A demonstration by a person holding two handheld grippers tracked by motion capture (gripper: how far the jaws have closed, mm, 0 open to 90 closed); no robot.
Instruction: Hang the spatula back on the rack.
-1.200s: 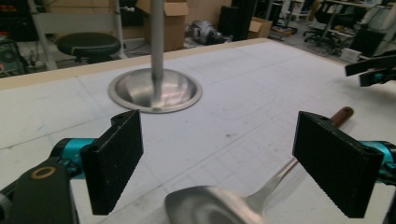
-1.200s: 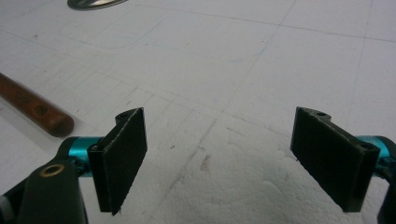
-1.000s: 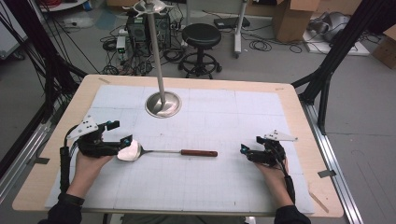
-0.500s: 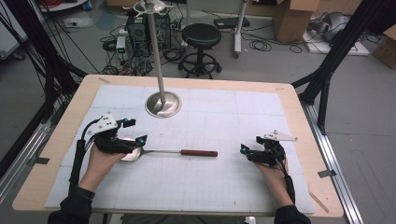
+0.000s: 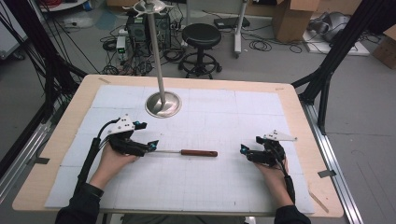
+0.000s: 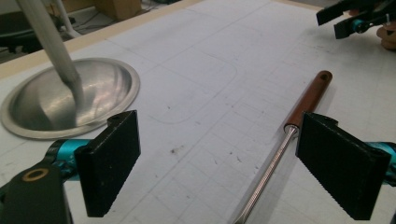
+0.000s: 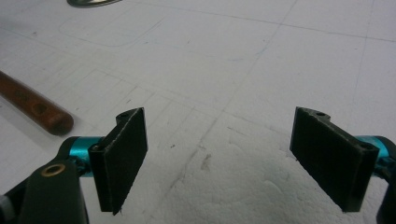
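A utensil lies across the white mat, its brown wooden handle (image 5: 199, 152) pointing right and its thin metal shaft (image 6: 266, 179) running left. My left gripper (image 5: 147, 134) stands open over the shaft's left end and hides the utensil's head. In the left gripper view the left gripper (image 6: 229, 163) has the shaft between its jaws, close to the right jaw, and the handle (image 6: 310, 98) lies beyond. My right gripper (image 5: 250, 144) rests open on the mat right of the handle, nothing between its fingers. In the right gripper view the right gripper (image 7: 229, 154) frames bare mat, with the handle's end (image 7: 32, 109) at the left.
A metal stand with a round domed base (image 5: 163, 104) and a tall pole rises at the mat's back left, just beyond my left gripper; its base (image 6: 70, 100) is near the left jaw. The wooden table edge (image 5: 299, 107) borders the mat. A stool and cables are on the floor behind.
My left gripper has moved right and slightly forward, from beside the utensil's head to over it, so the head is now covered. The right gripper and the utensil have stayed put.
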